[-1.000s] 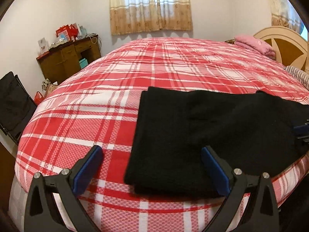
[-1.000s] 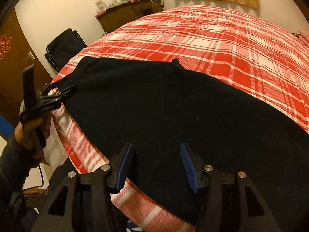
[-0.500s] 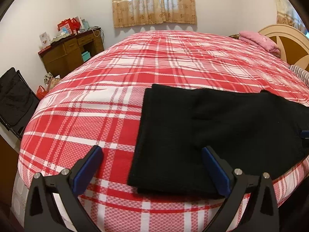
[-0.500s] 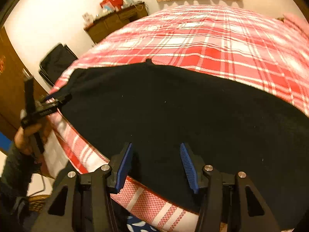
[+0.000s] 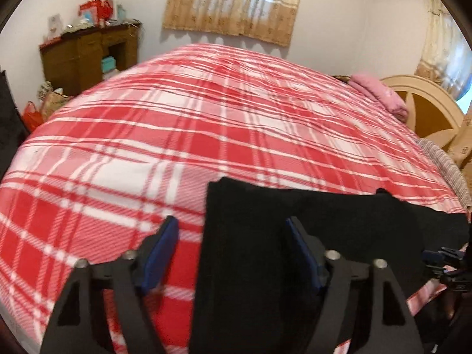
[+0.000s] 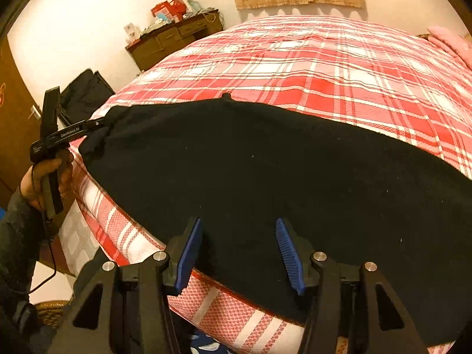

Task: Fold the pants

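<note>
Left wrist view: the left gripper (image 5: pixel 231 253) has just been closing to about half its spread, and the left end of the black pants (image 5: pixel 309 236) sits between its pads, not yet pinched. The pants lie flat along the near edge of the red plaid bed (image 5: pixel 206 124). The picture is smeared, so exactly where the cloth edge runs under the pads is hard to read.

Right wrist view: the right gripper (image 6: pixel 239 253) hangs half open over the near hem, nothing between the fingers pressed. Only this view shows the person's hand (image 6: pixel 47 180) on the other tool, whose tips reach a bunched corner of the pants; contact there I cannot tell. Only the other view shows the headboard (image 5: pixel 424 109).

Risk, as I judge it: the 2 grippers may close on just 1 layer, or snag the bedspread, and the fold would drag crooked.
</note>
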